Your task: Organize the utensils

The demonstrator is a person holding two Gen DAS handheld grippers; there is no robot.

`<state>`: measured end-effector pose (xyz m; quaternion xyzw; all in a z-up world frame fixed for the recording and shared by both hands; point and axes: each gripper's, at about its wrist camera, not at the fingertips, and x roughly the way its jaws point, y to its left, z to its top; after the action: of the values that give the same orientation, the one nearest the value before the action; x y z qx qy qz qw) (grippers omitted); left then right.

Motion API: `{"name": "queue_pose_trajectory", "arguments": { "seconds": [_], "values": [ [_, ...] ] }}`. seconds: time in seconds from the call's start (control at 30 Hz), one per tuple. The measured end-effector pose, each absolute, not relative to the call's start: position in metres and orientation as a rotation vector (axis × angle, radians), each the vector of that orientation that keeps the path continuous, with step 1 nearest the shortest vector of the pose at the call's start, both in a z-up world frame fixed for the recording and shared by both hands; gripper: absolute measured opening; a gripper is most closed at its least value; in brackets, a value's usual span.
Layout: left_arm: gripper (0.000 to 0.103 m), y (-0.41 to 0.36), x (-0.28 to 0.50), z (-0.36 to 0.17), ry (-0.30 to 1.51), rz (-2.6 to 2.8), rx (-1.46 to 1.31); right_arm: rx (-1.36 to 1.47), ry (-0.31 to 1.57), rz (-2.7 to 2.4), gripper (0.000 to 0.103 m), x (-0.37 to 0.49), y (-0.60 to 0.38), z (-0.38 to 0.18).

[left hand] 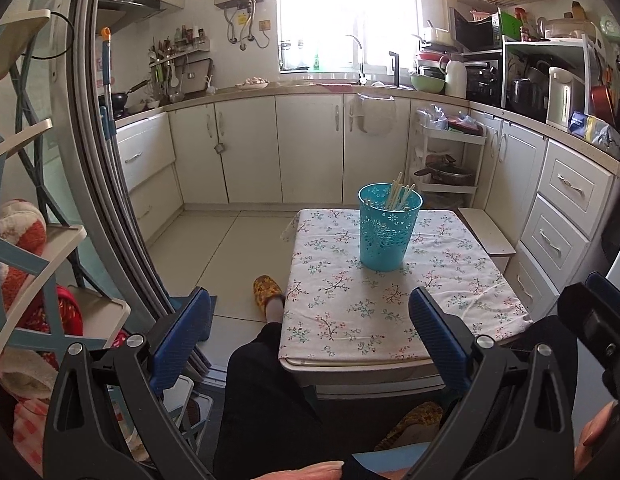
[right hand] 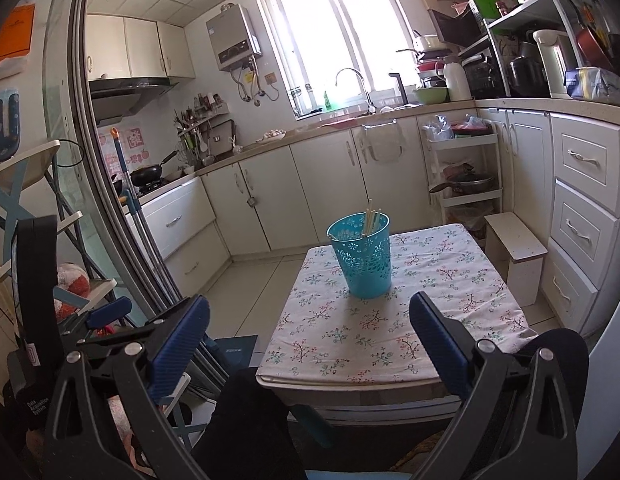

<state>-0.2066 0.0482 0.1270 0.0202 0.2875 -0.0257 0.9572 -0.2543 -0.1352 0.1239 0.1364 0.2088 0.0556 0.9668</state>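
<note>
A turquoise perforated utensil holder (left hand: 388, 228) stands on a small table with a floral cloth (left hand: 350, 320). Several pale chopsticks (left hand: 398, 196) stand inside it. The holder (right hand: 362, 254) and chopsticks (right hand: 372, 216) also show in the right wrist view, on the same table (right hand: 350, 344). My left gripper (left hand: 310, 324) is open and empty, held back at the table's near edge. My right gripper (right hand: 310, 328) is open and empty, also near the front edge. No loose utensils lie on the cloth.
White kitchen cabinets (left hand: 249, 148) line the back and right walls. A small white stool (right hand: 516, 254) stands right of the table. A shelf rack (left hand: 37, 280) and a sliding door frame (left hand: 109, 184) are at the left. The person's leg and slipper (left hand: 267, 292) are left of the table.
</note>
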Motion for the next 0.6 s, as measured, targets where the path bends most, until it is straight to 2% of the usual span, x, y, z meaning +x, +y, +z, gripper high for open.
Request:
{"name": "queue_pose_trajectory", "arguments": {
  "seconds": [0.6],
  "values": [
    [0.095, 0.054, -0.225, 0.134, 0.534, -0.026, 0.044, 0.238, 0.359, 0.118, 0.096, -0.271, -0.127, 0.131]
  ]
}}
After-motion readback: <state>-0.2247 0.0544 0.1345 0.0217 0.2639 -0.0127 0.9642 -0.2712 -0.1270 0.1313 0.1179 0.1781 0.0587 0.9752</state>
